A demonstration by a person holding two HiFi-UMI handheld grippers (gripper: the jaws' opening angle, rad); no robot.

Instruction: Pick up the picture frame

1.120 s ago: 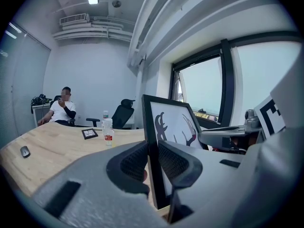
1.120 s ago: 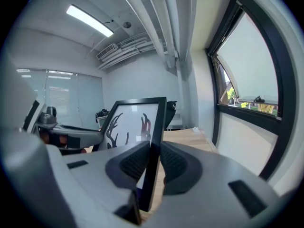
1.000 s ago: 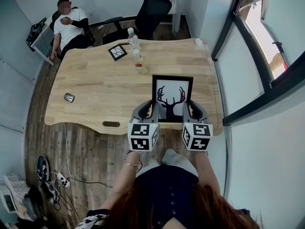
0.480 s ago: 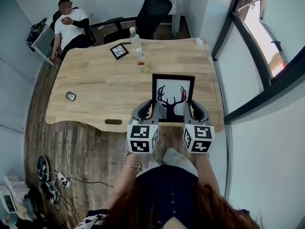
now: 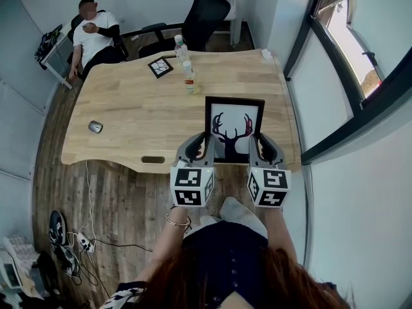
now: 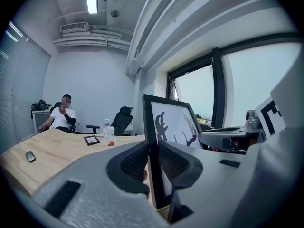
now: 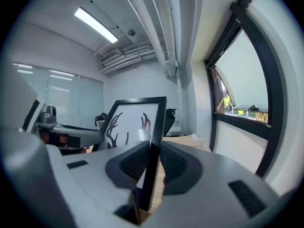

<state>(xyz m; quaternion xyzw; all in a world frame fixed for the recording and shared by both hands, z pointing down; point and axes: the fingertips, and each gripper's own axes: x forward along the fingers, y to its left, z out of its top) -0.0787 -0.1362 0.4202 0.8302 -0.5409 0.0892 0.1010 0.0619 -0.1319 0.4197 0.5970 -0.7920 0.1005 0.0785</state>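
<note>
In the head view, the left gripper (image 5: pixel 201 148) and the right gripper (image 5: pixel 259 148) are each pinching one side edge of the deer-print picture frame (image 5: pixel 234 124). The frame is standing between them, above the near rim of the desk (image 5: pixel 129 108). Both grips are sitting low on the frame, so I judge the tall upper part could be tipping away ahead of the jaws.

In the left gripper view, the left gripper (image 6: pixel 153 163) is clamping only the frame's (image 6: pixel 173 122) thin black border. If the hands are drifting apart, that edge could be sliding out.

In the right gripper view, the right gripper (image 7: pixel 151 163) is squeezing the opposite border of the frame (image 7: pixel 133 118) the same way. Uneven hand heights could be twisting the frame, and a drop here would likely be landing past the desk edge.
</note>
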